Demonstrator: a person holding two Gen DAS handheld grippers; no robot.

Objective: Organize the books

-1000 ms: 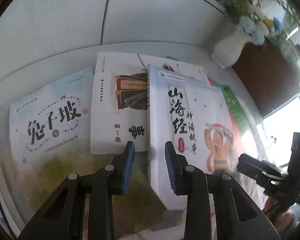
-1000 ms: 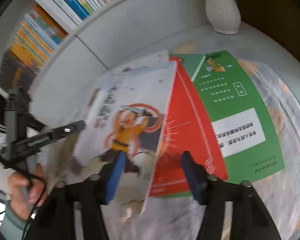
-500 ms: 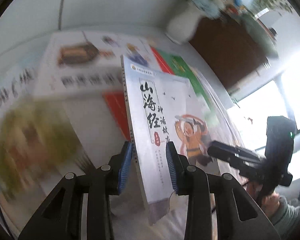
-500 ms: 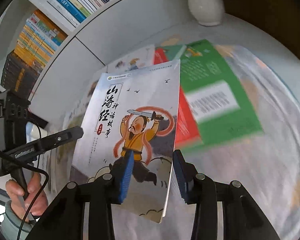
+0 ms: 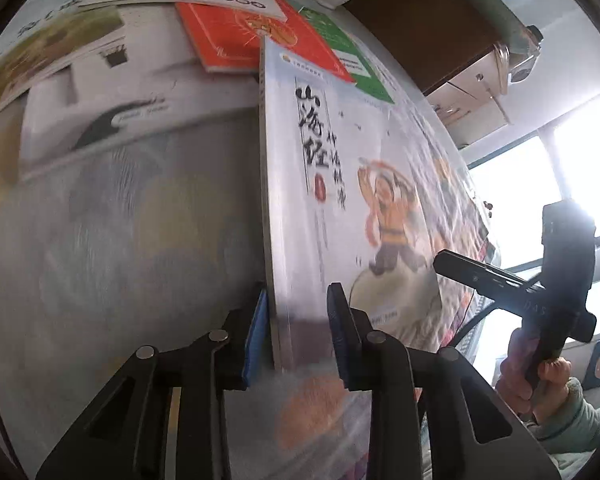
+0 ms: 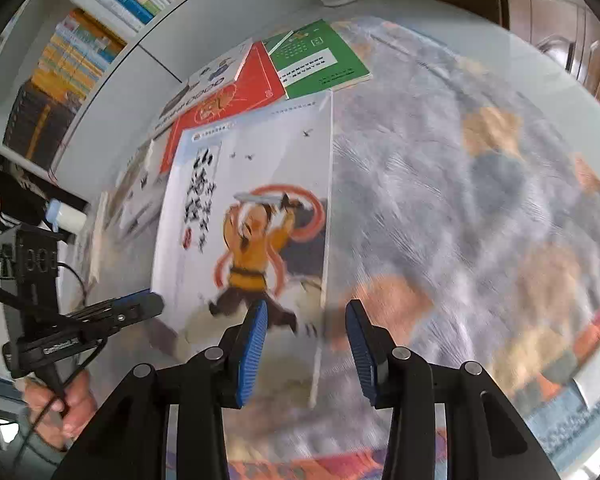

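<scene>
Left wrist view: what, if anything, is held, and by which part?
The warrior-cover book is held by both tools: left tool at its lower spine corner, right tool at its lower open-edge corner.

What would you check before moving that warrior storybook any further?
1. Left hand-held gripper clamps the storybook near its spine, jaws just closing: ok.
2. Right hand-held gripper, also just closing, has the page edge between its jaws; whether the pads press: cannot tell.
3. Storybook held tilted above the table: ok.
4. Red book and green book lying flat: ok.
5. View sharp enough to judge contact: not ok, blurred.
</scene>
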